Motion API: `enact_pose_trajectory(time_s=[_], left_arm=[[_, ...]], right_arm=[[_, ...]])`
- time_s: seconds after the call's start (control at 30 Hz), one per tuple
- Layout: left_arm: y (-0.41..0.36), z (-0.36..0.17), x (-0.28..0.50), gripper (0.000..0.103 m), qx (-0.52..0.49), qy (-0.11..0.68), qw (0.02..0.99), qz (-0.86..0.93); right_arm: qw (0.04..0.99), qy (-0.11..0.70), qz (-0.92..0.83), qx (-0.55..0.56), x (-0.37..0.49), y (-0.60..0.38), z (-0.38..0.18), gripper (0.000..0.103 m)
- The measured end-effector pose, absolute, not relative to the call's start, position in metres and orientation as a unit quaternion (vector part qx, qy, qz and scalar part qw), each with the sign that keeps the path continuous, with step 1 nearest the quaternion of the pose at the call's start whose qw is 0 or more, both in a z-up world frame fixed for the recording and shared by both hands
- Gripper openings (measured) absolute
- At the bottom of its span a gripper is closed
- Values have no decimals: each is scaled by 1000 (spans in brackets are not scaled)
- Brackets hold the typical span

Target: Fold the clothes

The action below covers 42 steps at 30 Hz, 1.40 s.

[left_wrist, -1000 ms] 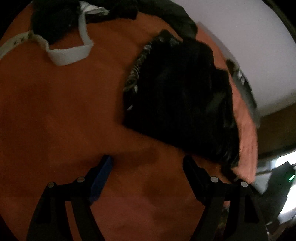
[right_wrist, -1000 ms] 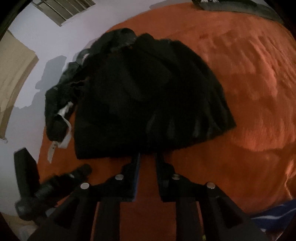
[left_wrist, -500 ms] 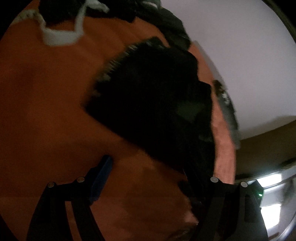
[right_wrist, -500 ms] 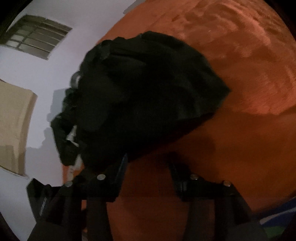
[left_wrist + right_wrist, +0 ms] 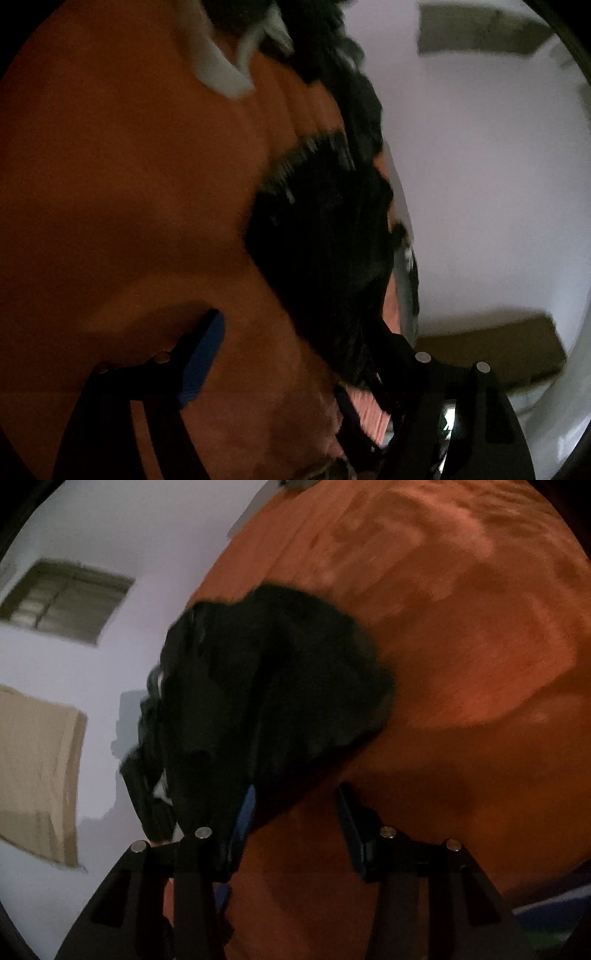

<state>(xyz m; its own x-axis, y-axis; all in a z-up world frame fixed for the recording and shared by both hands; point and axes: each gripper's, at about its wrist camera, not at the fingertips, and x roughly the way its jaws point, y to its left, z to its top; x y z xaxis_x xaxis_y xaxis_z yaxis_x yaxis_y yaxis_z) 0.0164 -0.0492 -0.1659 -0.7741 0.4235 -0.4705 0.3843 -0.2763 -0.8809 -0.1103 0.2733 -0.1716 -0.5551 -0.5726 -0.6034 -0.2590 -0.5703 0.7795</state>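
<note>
A folded black garment [image 5: 325,251] lies on the orange bedspread [image 5: 110,184] near the bed's edge by the wall. My left gripper [image 5: 295,350] is open, and the garment's near corner reaches its right finger. In the right wrist view the same black garment [image 5: 273,686] sits just beyond my right gripper [image 5: 295,812], which is open. Its left finger [image 5: 240,819] is against the garment's near edge, while the right finger stands over bare bedspread [image 5: 461,646]. Both views are blurred.
A white strap-like cloth [image 5: 218,70] and more dark clothing [image 5: 332,66] lie at the far end of the bed. A pale wall [image 5: 480,184] runs along the bed's side. A brown cardboard-like panel [image 5: 37,775] and a window [image 5: 66,602] are on the wall.
My right gripper has opened; it was shut a second ago. Both views have swung toward the wall, so the black garment now sits closer to the fingers and off to the wall side.
</note>
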Motion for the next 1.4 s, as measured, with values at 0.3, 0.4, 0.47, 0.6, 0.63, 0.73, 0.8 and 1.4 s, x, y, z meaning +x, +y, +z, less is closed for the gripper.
enact_pose_trajectory(time_s=[0.3,0.4,0.47,0.6,0.63,0.73,0.8,1.4], left_arm=[[-66,-179,11,64,-327,-624,8,710],[-72,-186,8,10,-323,-632,-8,704],[-76,-190,6,9,-321,-637,-19,700],[-76,-186,1,6,-322,-610,-22,724],[-77,-188,0,6,-322,-612,-21,722],[-79,-193,-1,6,-322,-618,-21,717],[-81,-196,-2,6,-322,-622,-20,713],[-98,-195,8,2,-314,-636,-37,704]], right_arm=[[96,-498,-746,431,-116,289,-175,33],[60,-492,-757,425,-114,297,-172,18],[48,-497,-759,419,-114,299,-173,14],[46,-485,-771,409,-110,301,-168,5],[49,-478,-777,407,-110,300,-164,5],[54,-464,-786,404,-114,297,-157,4],[50,-473,-778,410,-115,299,-164,4],[62,-522,-744,412,-116,317,-183,5]])
